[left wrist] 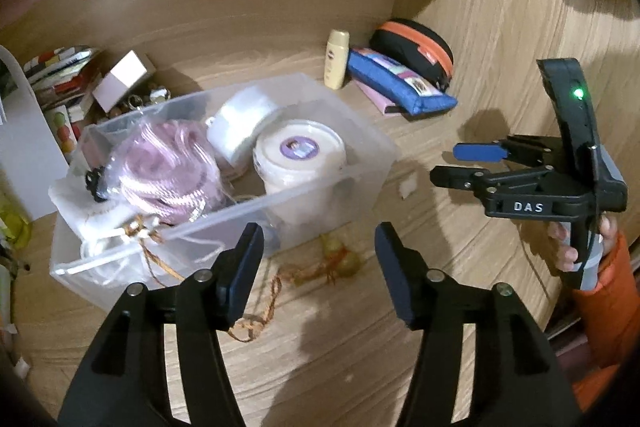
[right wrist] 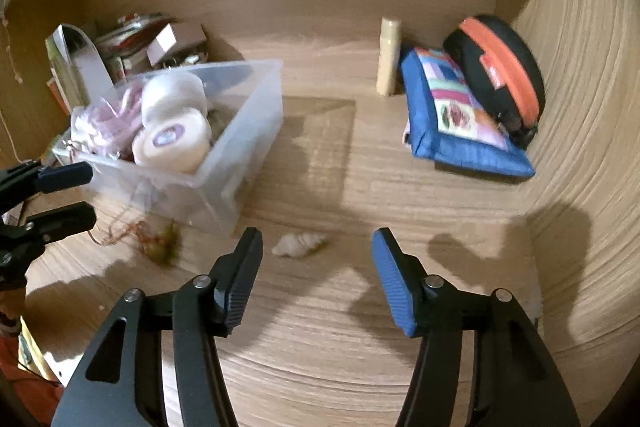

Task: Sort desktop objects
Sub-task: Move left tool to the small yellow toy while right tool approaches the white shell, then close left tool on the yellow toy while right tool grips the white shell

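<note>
A clear plastic bin (left wrist: 352,173) (right wrist: 256,131) holds a pink cord bundle (left wrist: 168,167), a white tape roll (left wrist: 244,123) and a round white tub (left wrist: 300,151) (right wrist: 172,141). A yellow-green ornament on an orange cord (left wrist: 340,257) (right wrist: 162,245) lies on the desk in front of the bin. A small white shell (right wrist: 300,243) (left wrist: 408,185) lies to its right. My left gripper (left wrist: 318,267) (right wrist: 68,193) is open and empty above the cord. My right gripper (right wrist: 316,275) (left wrist: 456,165) is open and empty just short of the shell.
A blue patchwork pouch (right wrist: 460,119) (left wrist: 400,83), a black-and-orange zip case (right wrist: 496,67) (left wrist: 416,45) and a cream bottle (right wrist: 389,57) (left wrist: 336,61) stand at the back right. Books and a small pink box (left wrist: 124,79) are stacked back left. Wooden walls enclose the desk.
</note>
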A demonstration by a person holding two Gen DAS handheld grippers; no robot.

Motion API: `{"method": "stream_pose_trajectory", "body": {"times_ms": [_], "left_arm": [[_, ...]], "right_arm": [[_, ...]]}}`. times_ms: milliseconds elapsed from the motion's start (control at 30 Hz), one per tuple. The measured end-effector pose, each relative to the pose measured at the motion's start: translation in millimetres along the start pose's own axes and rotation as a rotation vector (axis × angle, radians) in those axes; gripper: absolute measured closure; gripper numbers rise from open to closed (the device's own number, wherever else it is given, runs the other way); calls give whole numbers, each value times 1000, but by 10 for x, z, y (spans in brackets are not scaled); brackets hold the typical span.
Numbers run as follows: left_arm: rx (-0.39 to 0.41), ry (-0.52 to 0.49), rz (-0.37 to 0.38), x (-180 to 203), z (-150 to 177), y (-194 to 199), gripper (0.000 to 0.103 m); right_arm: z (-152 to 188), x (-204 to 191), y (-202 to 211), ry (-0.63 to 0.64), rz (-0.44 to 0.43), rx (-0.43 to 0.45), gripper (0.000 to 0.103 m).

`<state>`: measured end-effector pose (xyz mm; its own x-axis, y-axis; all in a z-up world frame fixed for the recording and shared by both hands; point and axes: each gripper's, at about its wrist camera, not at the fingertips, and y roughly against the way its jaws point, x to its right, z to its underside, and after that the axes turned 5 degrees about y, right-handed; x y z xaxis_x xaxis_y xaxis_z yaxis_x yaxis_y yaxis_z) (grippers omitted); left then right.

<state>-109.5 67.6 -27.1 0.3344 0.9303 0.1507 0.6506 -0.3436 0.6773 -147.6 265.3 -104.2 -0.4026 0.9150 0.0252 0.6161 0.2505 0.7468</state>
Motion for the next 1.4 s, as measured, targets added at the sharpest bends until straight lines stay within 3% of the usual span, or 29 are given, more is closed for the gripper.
{"method": "stream_pose_trajectory", "body": {"times_ms": [300, 467, 867, 933, 1033, 1133, 1200, 1400], "left_arm": [[-95, -7, 4, 65, 99, -293, 45], [-132, -25, 4, 111, 98, -440, 45], [-174, -49, 17, 212, 108, -677, 45], [-172, -43, 18, 200, 100, -674, 48], [-167, -35, 12, 188, 89, -669, 53], [-160, -41, -1, 200, 87, -677, 60], [-150, -46, -18, 211, 100, -678, 75], [-139, -41, -21, 196, 140, -665, 76]], "right_arm": [[7, -103, -205, 48, -35, -56, 49], [-9, -157, -288, 89, -55, -81, 44], [-73, -180, -440, 125, -17, -86, 45], [-68, -198, -469, 134, -7, -92, 56], [-69, -218, -465, 143, -22, -90, 65], [-66, -245, -454, 153, -16, -86, 65], [-62, -256, -452, 153, -19, -86, 65], [-55, -295, -388, 152, -27, -72, 65]]}}
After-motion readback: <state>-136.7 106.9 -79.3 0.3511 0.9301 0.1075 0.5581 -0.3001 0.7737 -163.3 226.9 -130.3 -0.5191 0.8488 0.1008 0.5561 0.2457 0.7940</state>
